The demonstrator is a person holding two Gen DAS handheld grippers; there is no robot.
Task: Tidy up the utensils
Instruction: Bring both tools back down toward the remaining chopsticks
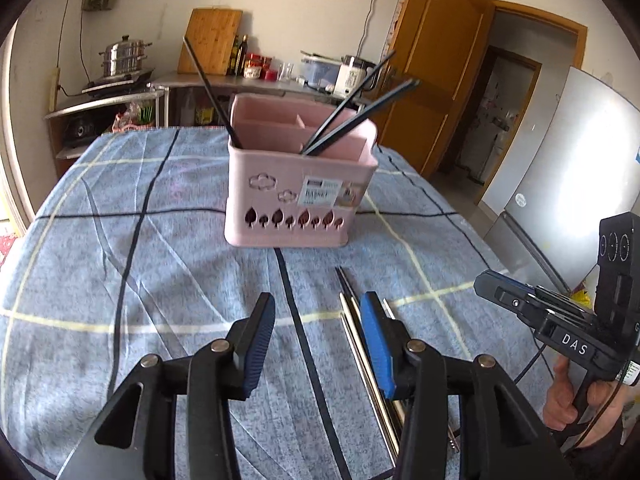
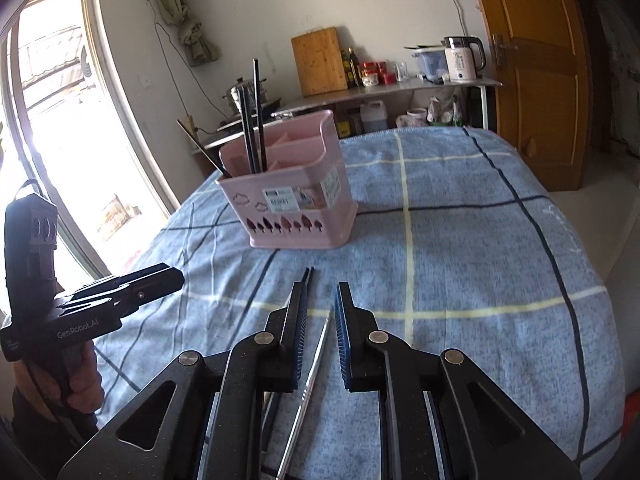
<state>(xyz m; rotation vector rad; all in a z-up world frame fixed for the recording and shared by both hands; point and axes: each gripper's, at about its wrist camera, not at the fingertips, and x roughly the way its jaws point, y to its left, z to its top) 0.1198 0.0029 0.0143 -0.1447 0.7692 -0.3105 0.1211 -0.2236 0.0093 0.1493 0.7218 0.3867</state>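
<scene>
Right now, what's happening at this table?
A person holds a gripper in each hand over a cloth-covered table. A pink caddy already holds several black chopsticks. More utensils lie loose on the cloth. The left gripper is open beside them, and the right gripper hangs over a metal one, gripping nothing.

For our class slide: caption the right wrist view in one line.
Right claw open above silver chopstick; pink caddy behind holds black chopsticks.

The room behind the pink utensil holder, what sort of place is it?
Most likely a home kitchen. A steel steamer pot sits on a cooktop, a wooden cutting board leans against the wall beside sauce bottles, and an electric kettle stands on the counter.
</scene>
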